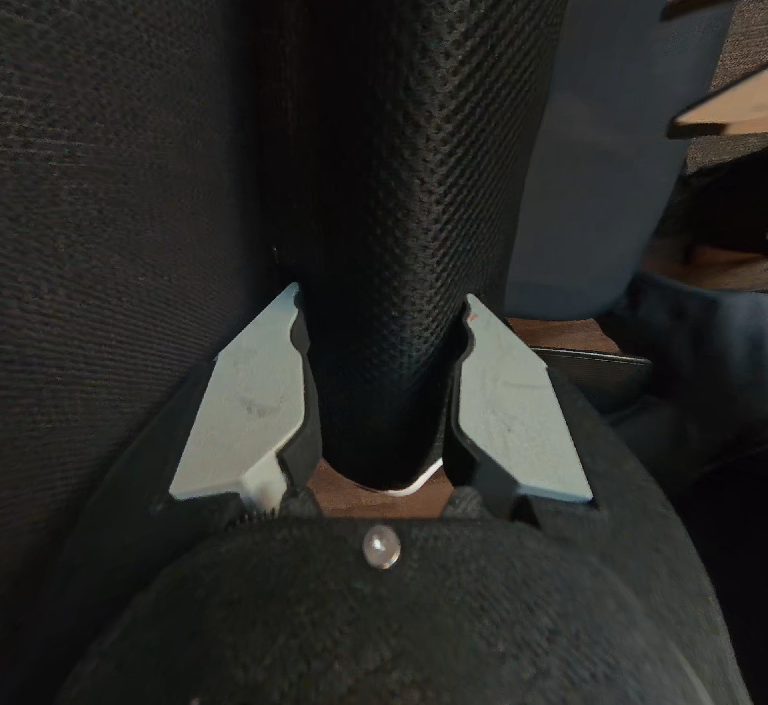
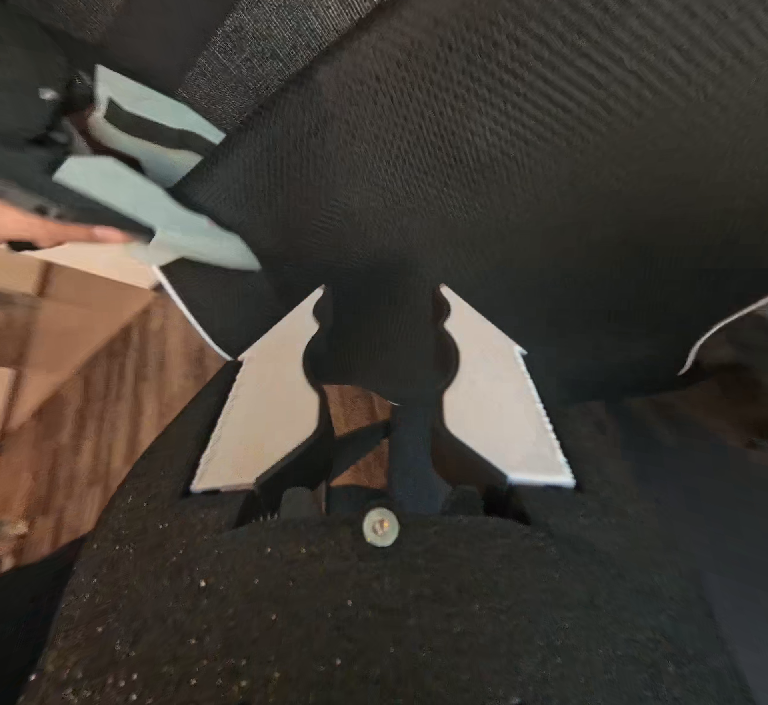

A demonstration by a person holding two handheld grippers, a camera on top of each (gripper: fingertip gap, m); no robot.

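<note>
Black mesh fabric (image 1: pixel 415 186) fills centre of left wrist view, a fold rising to top of frame; left gripper (image 1: pixel 382 298) clamped on it. Right gripper (image 2: pixel 382 290) pinches same fabric at centre of its view, white-piped edge at lower right. Left gripper also seen mid-left there w/ a hand (image 2: pixel 62 232). Wood surface (image 2: pixel 104 373) lower left; grey cloth (image 2: pixel 291 20) up top.

I cannot identify the black fabric item (image 1: pixel 399 195): every frame edge crops it. The other gripper (image 2: pixel 224 203) and a hand (image 2: pixel 54 230) appear blurred.
</note>
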